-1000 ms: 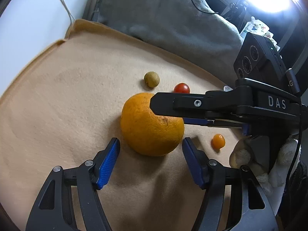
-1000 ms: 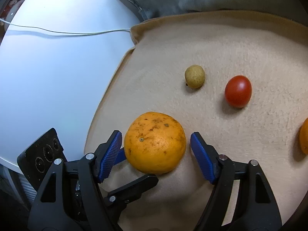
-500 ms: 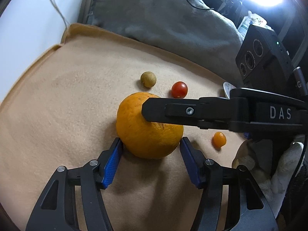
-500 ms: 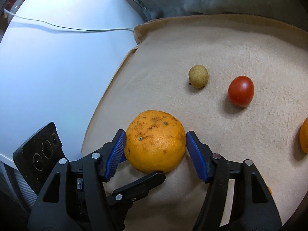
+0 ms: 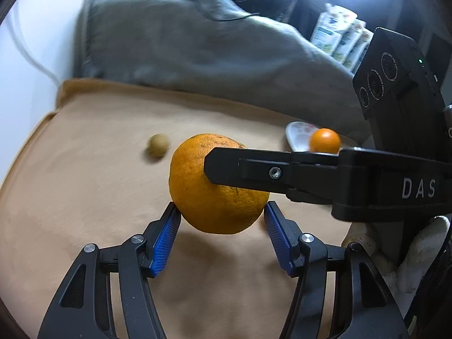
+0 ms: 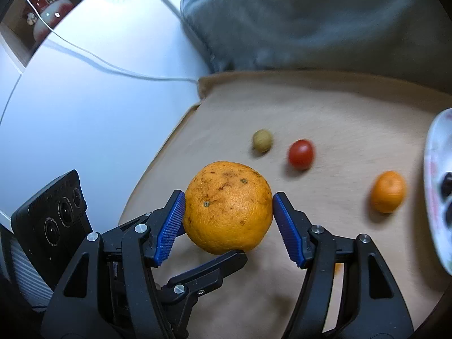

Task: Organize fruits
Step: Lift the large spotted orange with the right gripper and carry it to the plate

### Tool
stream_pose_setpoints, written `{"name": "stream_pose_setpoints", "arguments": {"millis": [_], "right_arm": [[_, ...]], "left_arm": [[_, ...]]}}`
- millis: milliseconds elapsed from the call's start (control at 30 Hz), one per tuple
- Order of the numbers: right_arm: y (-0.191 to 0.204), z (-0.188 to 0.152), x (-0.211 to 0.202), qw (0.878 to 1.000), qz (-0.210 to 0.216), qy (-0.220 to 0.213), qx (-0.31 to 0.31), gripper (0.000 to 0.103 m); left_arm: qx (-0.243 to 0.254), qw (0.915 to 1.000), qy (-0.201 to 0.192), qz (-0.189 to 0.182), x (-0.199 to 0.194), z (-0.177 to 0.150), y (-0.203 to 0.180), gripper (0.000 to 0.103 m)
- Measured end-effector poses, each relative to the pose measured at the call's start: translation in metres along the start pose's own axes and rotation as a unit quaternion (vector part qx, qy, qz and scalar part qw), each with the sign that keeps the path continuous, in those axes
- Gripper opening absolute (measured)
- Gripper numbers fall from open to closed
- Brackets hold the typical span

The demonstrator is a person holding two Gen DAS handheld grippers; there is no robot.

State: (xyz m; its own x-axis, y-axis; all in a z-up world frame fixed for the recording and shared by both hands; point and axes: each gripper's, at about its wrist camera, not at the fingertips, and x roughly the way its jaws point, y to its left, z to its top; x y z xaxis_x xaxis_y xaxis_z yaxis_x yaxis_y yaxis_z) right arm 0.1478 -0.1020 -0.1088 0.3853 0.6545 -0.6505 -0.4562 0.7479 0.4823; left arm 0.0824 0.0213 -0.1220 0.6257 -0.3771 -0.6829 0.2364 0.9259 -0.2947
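Observation:
Both grippers are shut on the same large orange (image 5: 217, 186), also seen in the right wrist view (image 6: 228, 206), and hold it above the tan cloth (image 5: 93, 175). My left gripper (image 5: 221, 214) clamps it from one side pair, my right gripper (image 6: 228, 206) crosswise. On the cloth lie a small yellow-brown fruit (image 6: 262, 140), a red tomato (image 6: 301, 154) and a small orange fruit (image 6: 387, 191). A white plate (image 6: 436, 197) with dark fruits is at the right edge.
A grey cushion (image 5: 203, 48) lies behind the cloth. A white table (image 6: 84, 118) with a white cable (image 6: 113, 67) is to the left. Cartons (image 5: 336, 36) stand at the back right.
Both grippers closed onto the large orange and lifted it off the cloth. The views tilted up, and the plate came into view.

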Motion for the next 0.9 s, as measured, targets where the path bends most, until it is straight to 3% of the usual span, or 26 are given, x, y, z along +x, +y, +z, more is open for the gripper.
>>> {"name": "stream_pose_setpoints", "arguments": {"millis": [467, 900], "right_arm": [[-0.053, -0.021, -0.107, 0.995, -0.066, -0.073, 0.021, 0.067], [-0.104, -0.044, -0.156, 0.988, -0.090, -0.108, 0.059, 0.067]], "left_arm": [[0.082, 0.9944, 0.005, -0.066, 0.027, 0.016, -0.102, 0.061], [0.131, 0.9865, 0.027, -0.094, 0.060, 0.024, -0.165, 0.061]]}}
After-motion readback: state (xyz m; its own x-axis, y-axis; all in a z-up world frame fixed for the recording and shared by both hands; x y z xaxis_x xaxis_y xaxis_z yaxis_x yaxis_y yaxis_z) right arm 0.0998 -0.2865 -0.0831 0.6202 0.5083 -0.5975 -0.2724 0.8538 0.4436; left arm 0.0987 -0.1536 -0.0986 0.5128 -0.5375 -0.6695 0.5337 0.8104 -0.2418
